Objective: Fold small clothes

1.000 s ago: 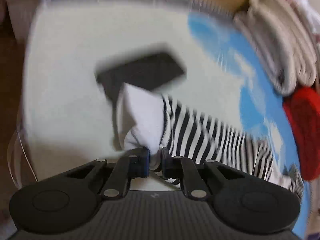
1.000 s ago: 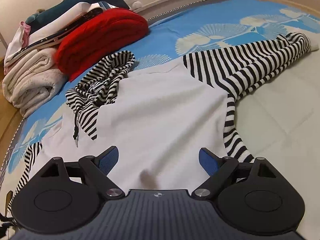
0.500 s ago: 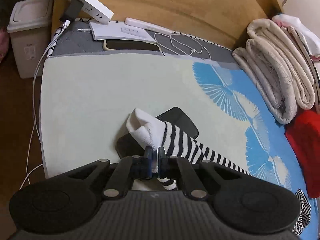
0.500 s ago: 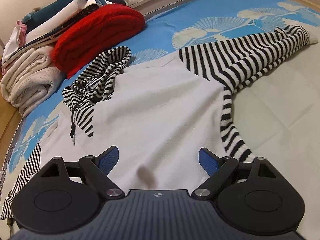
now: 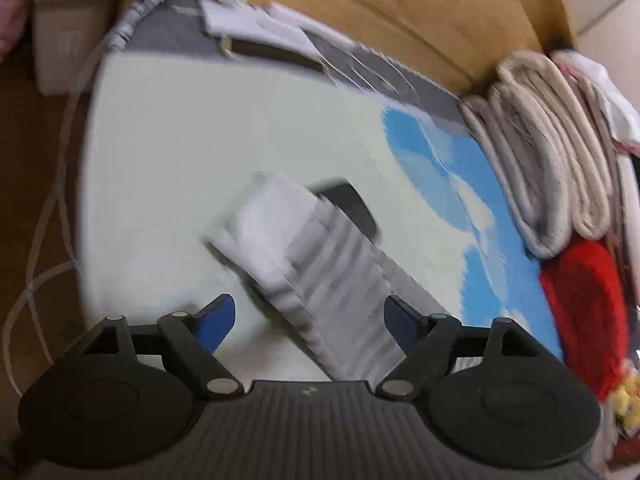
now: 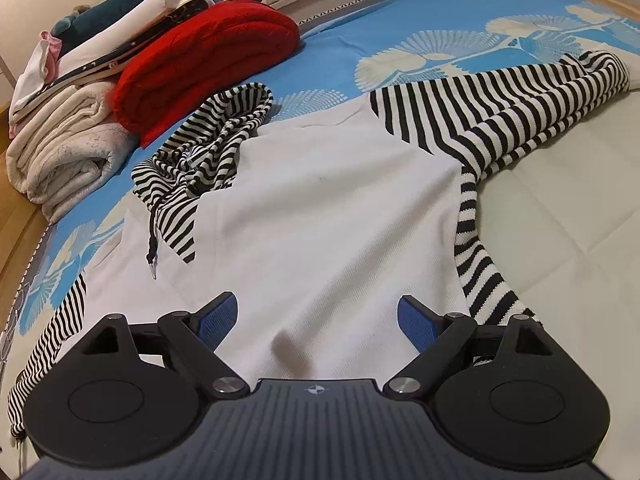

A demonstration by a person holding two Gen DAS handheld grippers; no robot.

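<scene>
Left wrist view: badly blurred by motion. Left gripper [image 5: 308, 322] with jaws spread wide, holding nothing. Between and beyond the fingers, a striped sleeve [image 5: 340, 280] with a white cuff [image 5: 266, 224], lying flat on the pale part of the bed cover [image 5: 180, 140]. A dark flat thing [image 5: 350, 206] half hidden under the sleeve; cannot tell what it is. Folded cream blankets [image 5: 552, 160] and a red knit [image 5: 584, 312] off to the right, a wooden headboard [image 5: 400, 12] behind.

Right wrist view: sharp. Right gripper [image 6: 318, 318] with jaws equally wide apart, empty, low over the white body of the hooded sweater [image 6: 328, 208], close to its near hem. Sweater spread front-up on the bed: striped hood [image 6: 208, 148] crumpled at the far left, drawstring [image 6: 151, 248] trailing from it, one striped sleeve [image 6: 520, 108] bunched toward the far right, the other running off the lower left edge. Red knit [image 6: 200, 64] and cream blankets [image 6: 68, 144] stacked beyond the hood.

Handling, as a judgement: soft, limp knit, light, no stiffness to carry a fold alone, likely to sag and drag wherever unsupported. Cover underneath likely to offer some friction, so lifting rather than sliding. Best holds probably at firm edges: cuff, hem corner, shoulder seam. Pinching mid-panel likely to gather a wrinkle, like the small ridge near the right fingers.
</scene>
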